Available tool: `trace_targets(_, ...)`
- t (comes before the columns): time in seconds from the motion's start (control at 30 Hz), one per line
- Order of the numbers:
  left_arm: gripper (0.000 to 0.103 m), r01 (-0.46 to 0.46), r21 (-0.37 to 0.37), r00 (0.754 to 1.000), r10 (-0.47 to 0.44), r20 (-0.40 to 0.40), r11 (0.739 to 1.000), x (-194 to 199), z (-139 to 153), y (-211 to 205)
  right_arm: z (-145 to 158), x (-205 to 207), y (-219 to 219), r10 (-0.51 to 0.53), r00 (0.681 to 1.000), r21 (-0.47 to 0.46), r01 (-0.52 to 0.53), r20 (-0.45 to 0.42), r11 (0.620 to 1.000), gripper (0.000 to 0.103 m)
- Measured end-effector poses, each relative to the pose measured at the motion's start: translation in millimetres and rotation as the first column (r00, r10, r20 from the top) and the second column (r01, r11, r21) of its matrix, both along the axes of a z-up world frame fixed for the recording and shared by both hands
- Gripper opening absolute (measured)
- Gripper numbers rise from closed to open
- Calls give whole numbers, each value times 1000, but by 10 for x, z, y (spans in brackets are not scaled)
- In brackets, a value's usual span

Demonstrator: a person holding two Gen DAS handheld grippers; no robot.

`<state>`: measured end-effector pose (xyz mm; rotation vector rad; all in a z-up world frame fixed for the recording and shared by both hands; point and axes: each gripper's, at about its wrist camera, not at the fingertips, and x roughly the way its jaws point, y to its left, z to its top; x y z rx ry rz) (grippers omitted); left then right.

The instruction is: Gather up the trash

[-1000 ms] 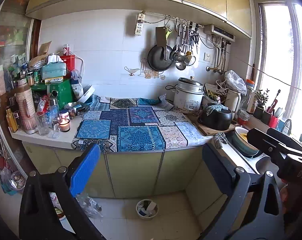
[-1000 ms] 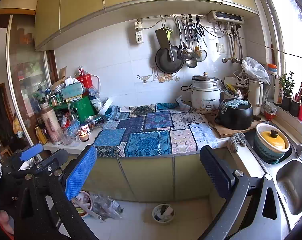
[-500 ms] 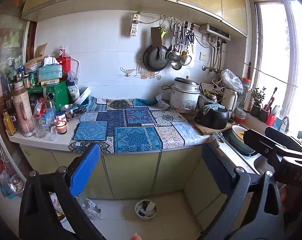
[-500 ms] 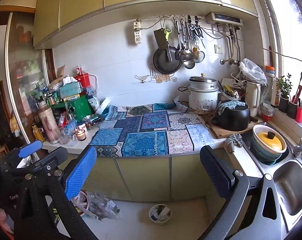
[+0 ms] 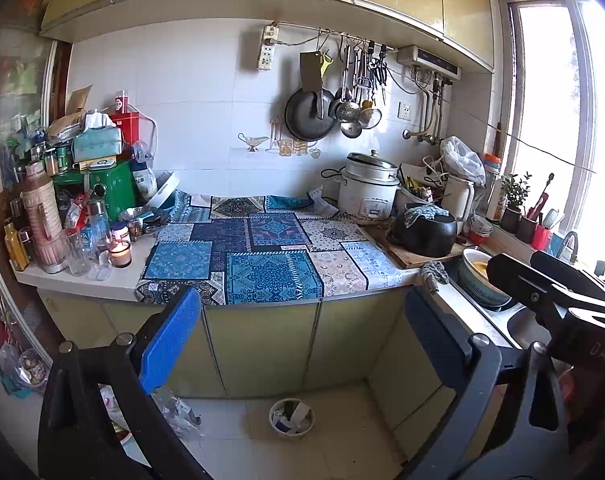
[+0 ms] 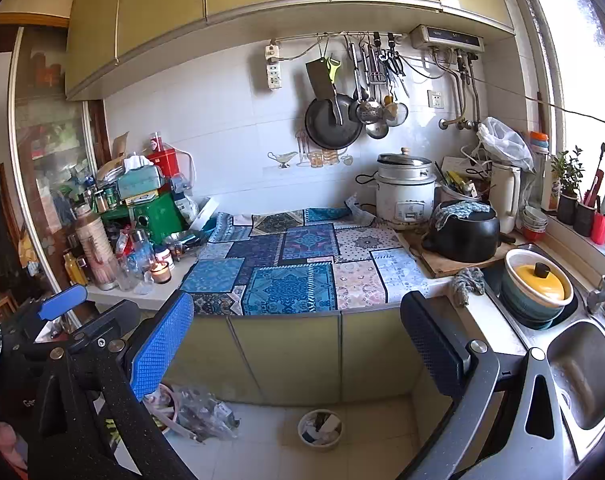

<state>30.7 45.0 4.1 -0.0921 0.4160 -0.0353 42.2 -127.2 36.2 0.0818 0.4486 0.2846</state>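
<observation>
Both grippers, left (image 5: 298, 336) and right (image 6: 294, 334), hold fingers spread and empty facing the table (image 5: 82, 286); one bin (image 5: 291, 417) on the floor already holds scraps, one crumpled bag (image 6: 206, 412) lies beside it, so progress cannot be judged.

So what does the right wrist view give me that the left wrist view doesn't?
Only the right wrist view shows the sink basin, the yellow lid on the bowl beside it, and the left gripper low at the left edge. Only the left wrist view shows the right gripper crossing its right edge, hiding most of that bowl. Both show the patterned cloth on the counter, the small trash bin on the floor, the crumpled plastic left of it, and open, empty jaws.
</observation>
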Motion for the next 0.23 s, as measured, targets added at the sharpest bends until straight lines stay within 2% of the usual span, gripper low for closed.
trace_targets(0.23,102,-5,2,1000,5,-1,1000,69,-2,-6,6,69,3,-15,1000,7,15,-7,1000,103)
